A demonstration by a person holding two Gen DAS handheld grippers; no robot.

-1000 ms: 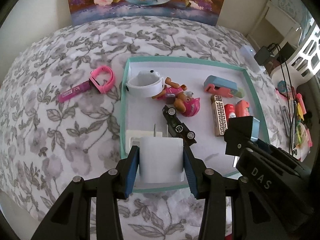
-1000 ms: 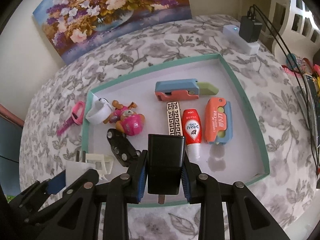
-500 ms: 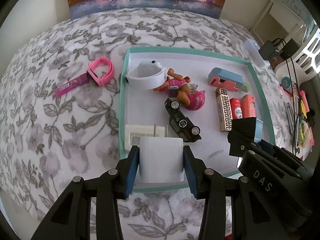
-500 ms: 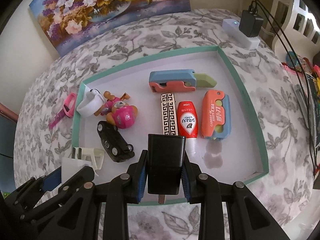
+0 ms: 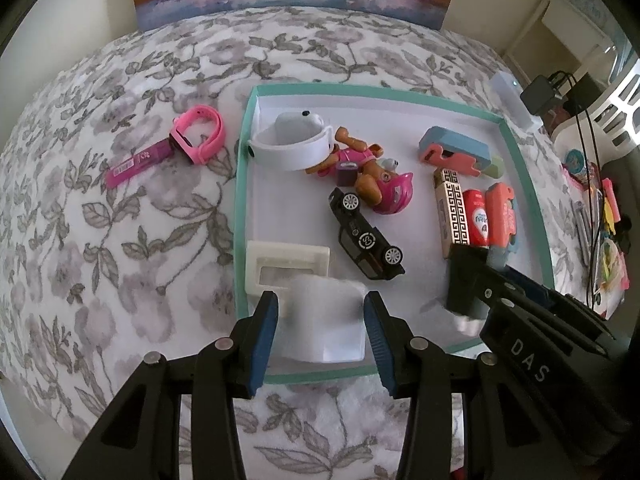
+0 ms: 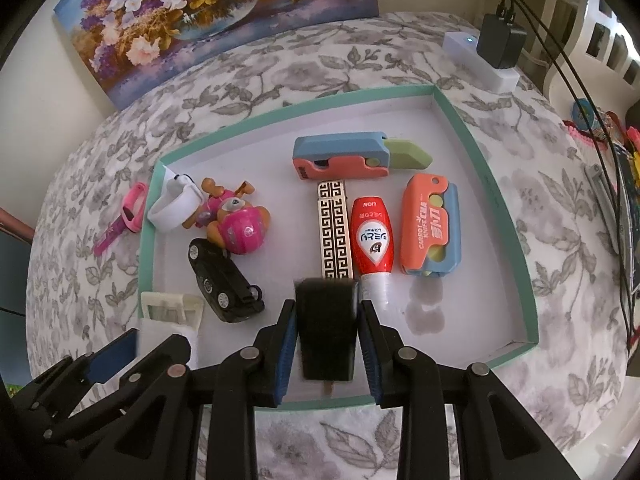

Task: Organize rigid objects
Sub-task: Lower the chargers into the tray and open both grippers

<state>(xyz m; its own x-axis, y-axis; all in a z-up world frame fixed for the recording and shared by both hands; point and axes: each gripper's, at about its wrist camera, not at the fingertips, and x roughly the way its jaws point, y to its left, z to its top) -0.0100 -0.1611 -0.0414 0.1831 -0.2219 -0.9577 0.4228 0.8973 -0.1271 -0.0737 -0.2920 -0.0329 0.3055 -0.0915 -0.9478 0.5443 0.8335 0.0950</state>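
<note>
step: dropping two plug adapters into the teal tray [image 5: 240, 200], one per claw, both pointed steeply down over its near edge

left gripper [image 5: 320, 304]: jaws partway open with the white charger [image 5: 324, 320] between them. The block is blurry while everything around it is sharp, so honestly I can't tell if the pads are pressing on it or it's slipping out

right gripper [image 6: 327, 312]: jaws are opening, with the black charger [image 6: 326, 332] between them, prong pointing back at the camera. The pads look just off its sides, so I'd call that a let-go in progress

where the white one lands: near-left corner of the tray, right next to the cream plastic frame [image 5: 288, 260]. I'd aim for the bare floor beside the frame, not on top of it

where the black one lands: near-middle of the tray, just in front of the patterned box [image 6: 335, 232] and the red tube [image 6: 372, 236]. There's a clear patch there, so go straight down and don't nudge that tidy row

tips: keep both claws low and steady while the jaws spread, so the blocks land flat instead of tumbling. Then lift straight up, since the toy car [image 5: 366, 240] sits between the two drop spots and is easy to clip

still outside: the pink watch [image 5: 196, 140] is on the floral cloth left of the tray, probably the next pickup
</note>
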